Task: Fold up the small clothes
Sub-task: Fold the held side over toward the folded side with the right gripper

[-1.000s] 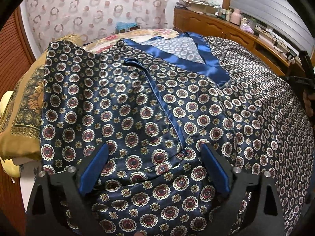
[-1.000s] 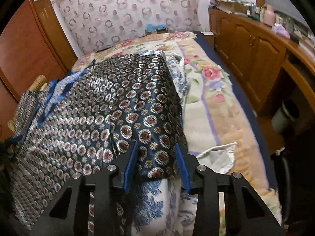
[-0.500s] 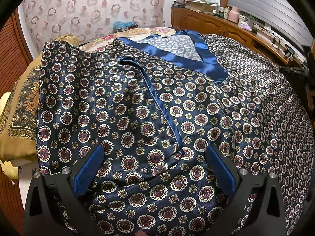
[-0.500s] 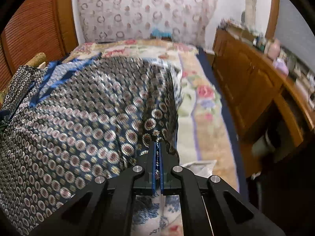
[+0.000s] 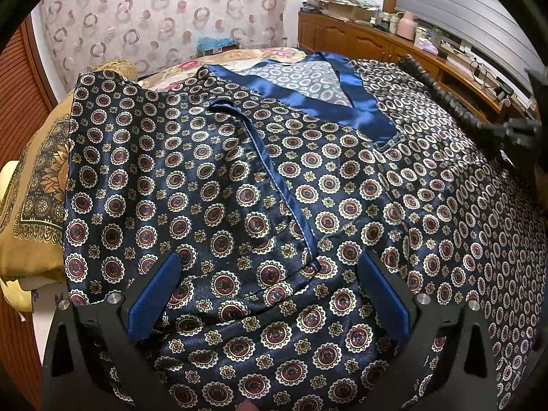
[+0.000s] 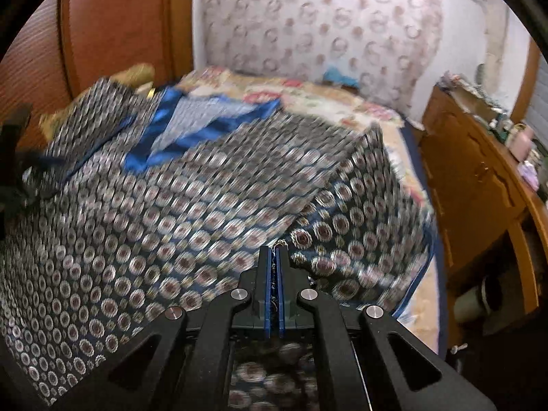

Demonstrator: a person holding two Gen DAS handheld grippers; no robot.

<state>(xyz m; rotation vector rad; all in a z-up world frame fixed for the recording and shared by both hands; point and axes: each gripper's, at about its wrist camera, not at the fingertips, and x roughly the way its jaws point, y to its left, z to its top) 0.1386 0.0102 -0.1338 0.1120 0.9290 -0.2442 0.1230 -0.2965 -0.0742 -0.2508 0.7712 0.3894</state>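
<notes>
Now I've got the right tongs pinching the robe's right edge, lifted off the bed – first fold under way. My left tongs sit spread over its lower front, gripping nothing. Next, I'd carry that edge across toward the blue collar – keeping it taut.

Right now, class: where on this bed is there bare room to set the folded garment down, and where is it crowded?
Free: the floral bedspread between the patterned garment and the curtain, and the strip beside the wooden cabinet. Crowded: the garment covers mid-bed, and a yellow cushion fills its other edge.
</notes>
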